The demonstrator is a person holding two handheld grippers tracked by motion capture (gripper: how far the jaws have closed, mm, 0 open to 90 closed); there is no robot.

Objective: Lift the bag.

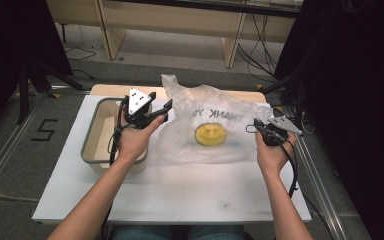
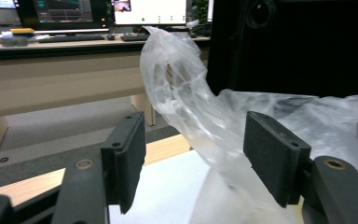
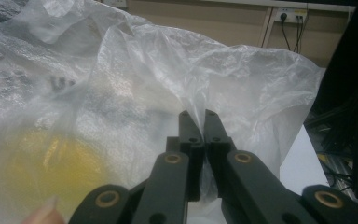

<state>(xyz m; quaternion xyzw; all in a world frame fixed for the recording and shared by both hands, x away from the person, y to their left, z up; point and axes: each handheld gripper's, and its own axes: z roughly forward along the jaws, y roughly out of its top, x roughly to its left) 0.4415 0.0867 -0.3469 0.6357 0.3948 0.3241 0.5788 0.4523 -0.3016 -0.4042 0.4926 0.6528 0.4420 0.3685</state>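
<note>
**Plastic bag held at one edge, other gripper open beside it**

On the white table (image 1: 180, 195), seen from the high view, lies a thin clear plastic bag (image 1: 207, 117) with grey letters printed on it. Inside the bag rests a round yellow object (image 1: 210, 133), which shows through the film as a flat disc; what it is exactly I cannot tell. The bag sits in the far middle part of the table, and one twisted handle of it stands up at the far side.

The right gripper (image 1: 260, 128) is at the right edge of the bag. From the right gripper view, its two black jaws are pressed together and a fold of the plastic film (image 3: 200, 116) is pinched between them. The yellow shape appears blurred behind the film at the lower left of that view.

The left gripper (image 1: 162, 111) is at the left edge of the bag, held a little above the table by the left hand (image 1: 132, 140). From the left gripper view, its jaws stand wide apart with black pads (image 2: 272, 151) facing each other. The raised handle of the bag (image 2: 172, 70) lies beyond the gap between them, and the pads grip nothing; whether the right pad touches the film I cannot tell.

Just left of the left hand stands a shallow beige tray (image 1: 92, 135) with a grey rim, near the left edge of the table.
</note>
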